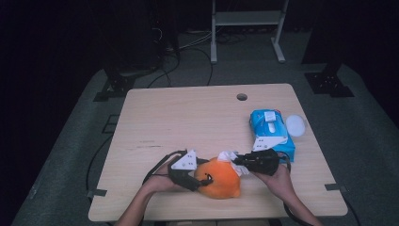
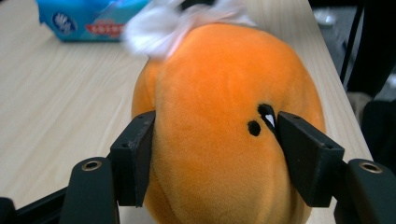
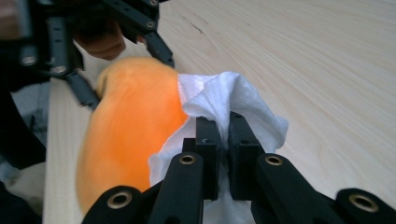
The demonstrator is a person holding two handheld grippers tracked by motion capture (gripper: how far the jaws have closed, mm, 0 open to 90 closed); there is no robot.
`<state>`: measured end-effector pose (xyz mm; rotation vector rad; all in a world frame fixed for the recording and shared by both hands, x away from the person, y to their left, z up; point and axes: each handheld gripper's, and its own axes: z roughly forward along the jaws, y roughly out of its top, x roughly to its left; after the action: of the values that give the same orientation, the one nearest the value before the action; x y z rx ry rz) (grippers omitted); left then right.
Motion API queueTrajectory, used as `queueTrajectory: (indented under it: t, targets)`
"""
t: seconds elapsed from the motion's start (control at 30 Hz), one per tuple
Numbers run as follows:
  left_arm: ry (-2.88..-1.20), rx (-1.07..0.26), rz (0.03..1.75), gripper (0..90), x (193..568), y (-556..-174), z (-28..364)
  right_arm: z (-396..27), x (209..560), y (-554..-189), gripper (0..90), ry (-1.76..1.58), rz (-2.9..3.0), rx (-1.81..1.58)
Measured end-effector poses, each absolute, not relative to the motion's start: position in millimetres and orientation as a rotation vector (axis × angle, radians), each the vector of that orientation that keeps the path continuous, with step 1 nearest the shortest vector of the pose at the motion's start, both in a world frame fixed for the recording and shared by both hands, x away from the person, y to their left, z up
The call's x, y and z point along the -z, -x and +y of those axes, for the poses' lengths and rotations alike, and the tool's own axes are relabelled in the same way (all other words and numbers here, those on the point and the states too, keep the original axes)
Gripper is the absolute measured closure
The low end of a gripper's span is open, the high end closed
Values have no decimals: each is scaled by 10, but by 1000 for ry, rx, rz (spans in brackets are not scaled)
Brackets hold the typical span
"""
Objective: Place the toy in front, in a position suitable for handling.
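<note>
Landmark: the orange plush toy (image 1: 219,179) lies on the pale wooden counter (image 1: 188,117), close to the counter's near edge, in front of you. Every place below is given from this toy.

Your left claw (image 1: 203,181): it comes in from the toy's left side. Its two black jaws stand on either flank of the toy and press into the fur, so it is grasping the orange plush toy (image 2: 224,130). One jaw sits just beside the toy's small black eye marks (image 2: 261,119).

Your right claw (image 1: 239,161): it comes in from the toy's right side, at the toy's far top end. Its jaws are clenched together on a white wipe (image 3: 224,100), so it is grasping the white wipe.

White wipe: crumpled, bunched around the right claw's jaws, and lying against the toy's orange surface (image 3: 133,121) at that far top end. From above, the wipe (image 1: 230,157) shows as a white tuft touching the toy.

Blue wipe packet (image 1: 270,129): flat on the counter, beyond the toy and to its right, apart from it.

White round lid (image 1: 295,125): just beside the packet, on the side away from the toy.

Your hands: each grips its claw, one on either side of the toy.
</note>
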<state>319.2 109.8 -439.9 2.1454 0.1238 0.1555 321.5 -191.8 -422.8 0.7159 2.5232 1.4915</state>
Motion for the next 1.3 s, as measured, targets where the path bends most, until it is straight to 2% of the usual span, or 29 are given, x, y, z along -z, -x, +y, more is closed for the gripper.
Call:
queueTrajectory:
  t: [0.13,0.27,0.43,0.67,0.77,0.97,1.17,1.3]
  targets:
    - [-2116,-98,235,327,4446,-3312,1174,-1974,4228,-3088,840,-711,2541,-1481]
    - [-2107,-86,255,326,4464,-3333,1183,-1951,4325,-2915,840,-699,2587,-1501]
    - [-2096,-75,296,323,4467,-3354,1164,-1862,4274,-2804,840,-612,2638,-1517]
    - [-2100,-59,279,318,4454,-3338,1155,-1903,4208,-3054,840,-667,2534,-1473]
    - [-2090,-39,326,305,4459,-3367,1151,-1977,4265,-3129,840,-718,2537,-1451]
    - [-2095,-52,349,282,4443,-3371,1113,-1954,4272,-2948,840,-654,2618,-1457]
    - [-2102,-80,338,273,4414,-3344,1060,-1690,4117,-2880,839,-487,2624,-1460]
    - [-2093,-117,341,197,4328,-3347,1084,-1707,4202,-3014,841,-545,2608,-1472]
